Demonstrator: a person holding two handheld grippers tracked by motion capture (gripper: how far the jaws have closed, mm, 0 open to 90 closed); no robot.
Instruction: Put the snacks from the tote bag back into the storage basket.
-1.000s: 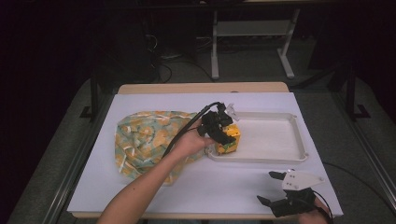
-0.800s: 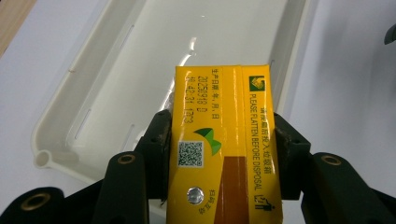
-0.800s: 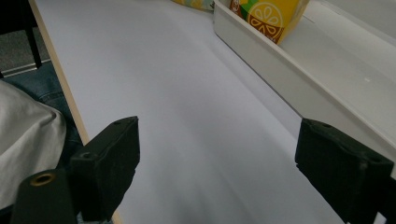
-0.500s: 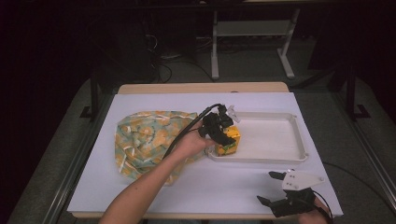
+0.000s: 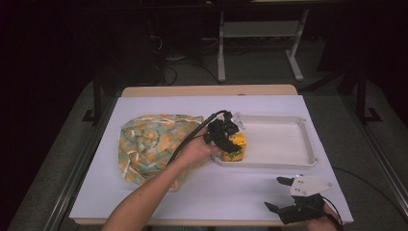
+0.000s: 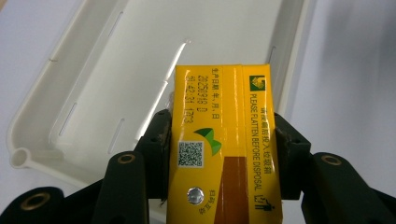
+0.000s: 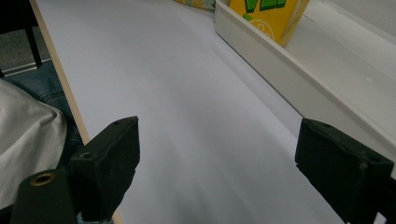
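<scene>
The left tongs (image 6: 219,140) held the yellow juice box (image 6: 224,154) tight over the white tray (image 5: 288,144), not yet let go, while the right tongs (image 5: 288,198) waited wide open.

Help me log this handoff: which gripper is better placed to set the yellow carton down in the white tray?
Left. The left gripper already clamps the yellow carton over the white tray; the right gripper sits open at the table's near edge.

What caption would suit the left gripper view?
Left tongs grip a yellow drink carton over a white tray.
</scene>
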